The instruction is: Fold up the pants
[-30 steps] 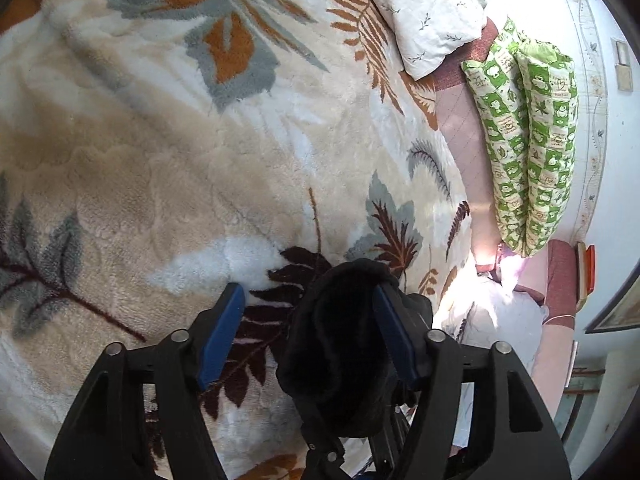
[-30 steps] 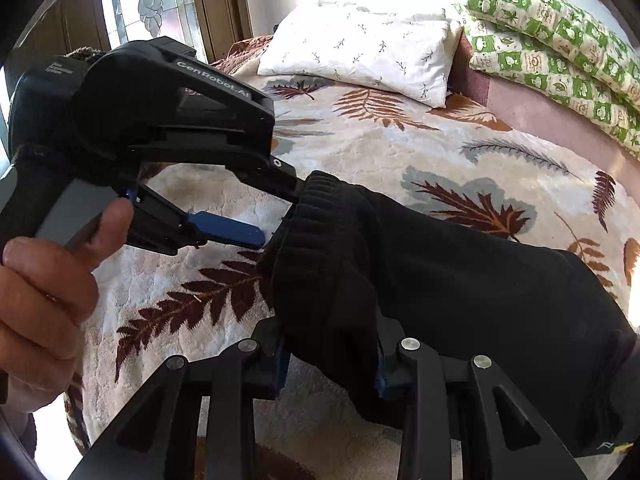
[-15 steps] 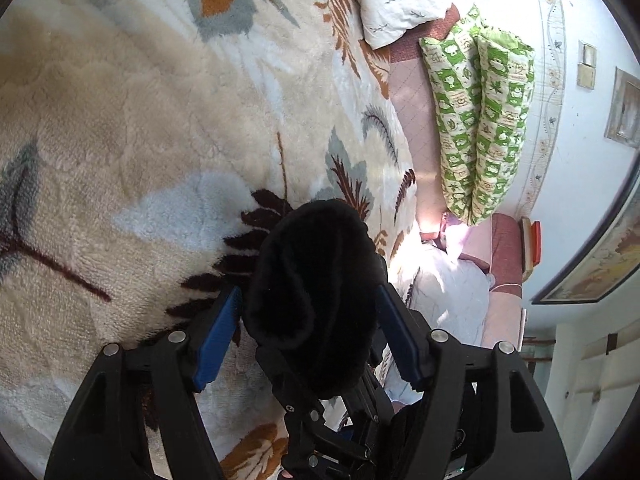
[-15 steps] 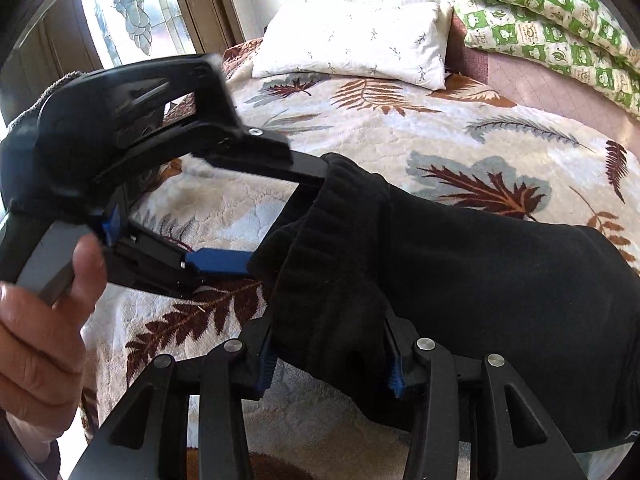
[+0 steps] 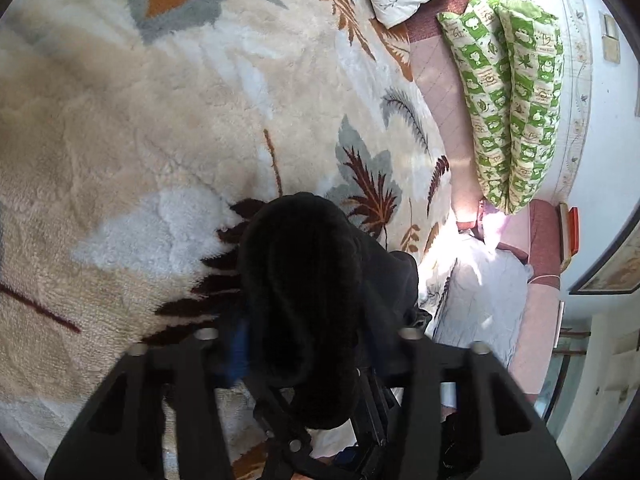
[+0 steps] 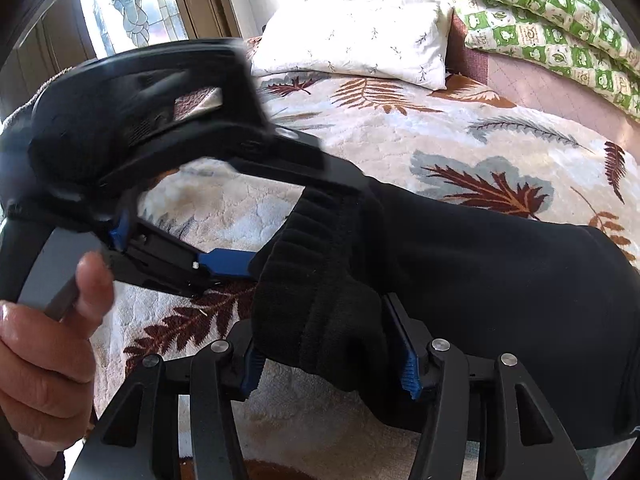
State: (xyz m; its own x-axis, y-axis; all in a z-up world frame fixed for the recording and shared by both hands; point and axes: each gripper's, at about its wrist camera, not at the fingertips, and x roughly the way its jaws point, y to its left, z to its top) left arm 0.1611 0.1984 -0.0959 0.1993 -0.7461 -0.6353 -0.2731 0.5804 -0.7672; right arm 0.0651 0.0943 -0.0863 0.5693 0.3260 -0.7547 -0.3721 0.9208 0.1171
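Left claw (image 5: 304, 344) closed in, pinching pants (image 6: 500, 280) | right claw (image 6: 330, 356) pinching pants cuff

The pants (image 6: 500, 280) lie across the blanket (image 6: 400, 140), with the pillow (image 6: 352, 40) behind them.

Home bedroom, leaf-patterned blanket (image 6: 360, 216), white pillow (image 6: 352, 44), window (image 6: 132, 4)

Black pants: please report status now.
Left gripper and right gripper both shut on black ribbed-cuff pants, lifted over leaf-print fleece blanket. Nothing in the way.
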